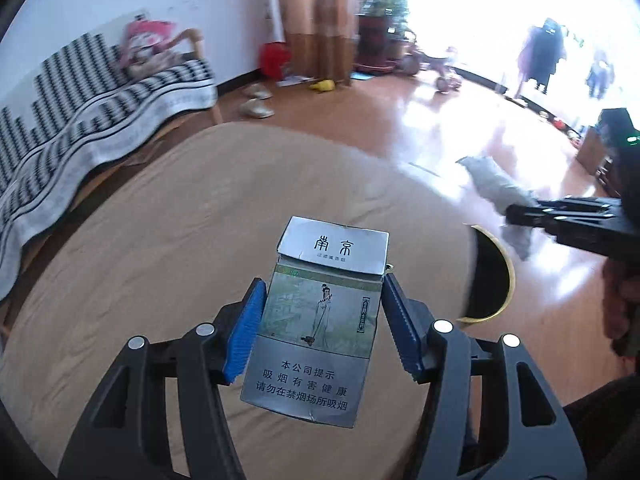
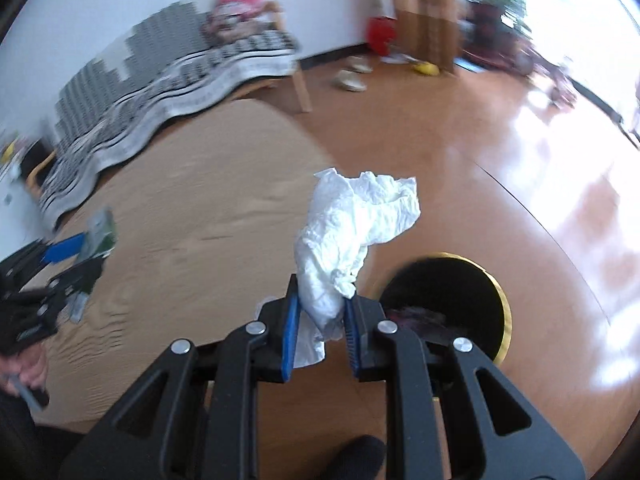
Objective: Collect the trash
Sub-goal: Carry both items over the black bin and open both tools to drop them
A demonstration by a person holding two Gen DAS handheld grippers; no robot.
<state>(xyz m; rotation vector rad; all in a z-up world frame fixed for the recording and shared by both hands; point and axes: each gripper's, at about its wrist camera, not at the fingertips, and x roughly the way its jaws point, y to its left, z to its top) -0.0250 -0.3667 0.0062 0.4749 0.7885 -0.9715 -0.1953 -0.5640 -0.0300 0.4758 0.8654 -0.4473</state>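
The cigarette pack (image 1: pixel 320 320) reads "南京" on its lid, "吸烟有害健康" on its lower panel

Silver cigarette pack (image 1: pixel 316 328) upright, crumpled white tissue (image 2: pixel 352 232), black bin (image 2: pixel 452 296)

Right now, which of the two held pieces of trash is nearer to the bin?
The crumpled white tissue, held by the right gripper, right beside the black bin. The cigarette pack in the left gripper is farther.
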